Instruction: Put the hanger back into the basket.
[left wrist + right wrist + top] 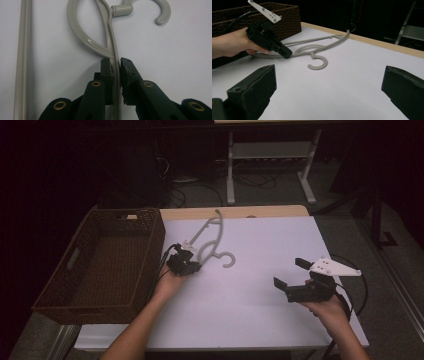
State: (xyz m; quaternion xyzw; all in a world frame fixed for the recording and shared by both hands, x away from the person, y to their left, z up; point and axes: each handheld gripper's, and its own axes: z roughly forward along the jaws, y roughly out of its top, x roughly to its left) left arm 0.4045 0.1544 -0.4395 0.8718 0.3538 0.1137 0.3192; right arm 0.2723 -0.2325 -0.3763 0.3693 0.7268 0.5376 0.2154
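A grey plastic hanger [210, 239] lies flat on the white table top [260, 310], its hook [227, 260] toward the middle. My left gripper [194, 266] is shut on one arm of the hanger just below the neck loop. In the left gripper view the thin arm [111, 42] runs straight between the two closed jaws of that gripper [116, 66]. My right gripper [291, 273] hovers at the table's right side, open and empty, its jaws wide apart. In the right gripper view, that gripper [329, 85] faces the hanger [318, 63] and the left gripper [287, 53].
A dark woven basket [50, 285] stands along the table's left edge, close to the left hand; its wall [287, 20] rises behind that hand. A pale wooden strip [260, 211] borders the far edge. A metal stand [270, 150] sits on the floor beyond.
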